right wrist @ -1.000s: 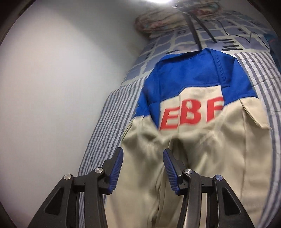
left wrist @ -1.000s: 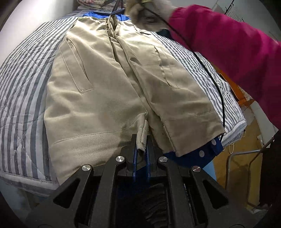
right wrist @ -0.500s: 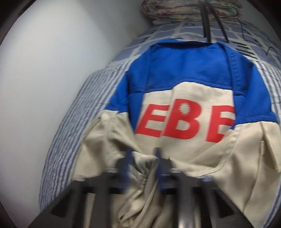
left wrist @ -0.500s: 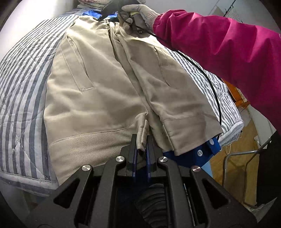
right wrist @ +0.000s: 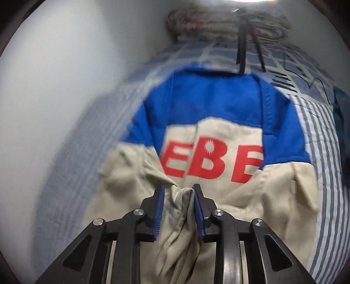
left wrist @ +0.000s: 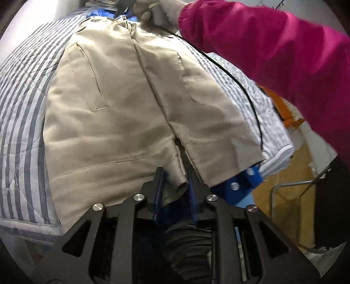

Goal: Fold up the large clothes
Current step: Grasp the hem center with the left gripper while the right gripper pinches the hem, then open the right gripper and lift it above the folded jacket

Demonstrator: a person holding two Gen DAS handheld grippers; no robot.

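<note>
A large beige garment [left wrist: 120, 109] with a blue yoke [right wrist: 218, 104] and red letters [right wrist: 210, 161] lies flat on the bed. My left gripper [left wrist: 175, 171] is at its near hem. The jaws are opening, and a rolled fold of beige cloth [left wrist: 178, 177] lies loose between them. My right gripper [right wrist: 179, 186] is at the far end, below the letters. Its jaws are opening too, around a bunched peak of beige fabric [right wrist: 182, 196]. In the left wrist view a gloved hand [left wrist: 157, 11] on a magenta sleeve [left wrist: 273, 48] reaches to that far end.
A grey-striped quilt [left wrist: 21, 98] covers the bed, with a white wall [right wrist: 54, 87] on its left. A folded blanket [right wrist: 218, 24] sits at the head. A black cable [left wrist: 240, 87] hangs from the hand. A blue cuff [left wrist: 235, 185] pokes out near a metal rack [left wrist: 295, 185].
My left jaws have spread from pinching the hem fold. My right gripper dropped onto the fabric, closed on a bunch, and now stands wider.
</note>
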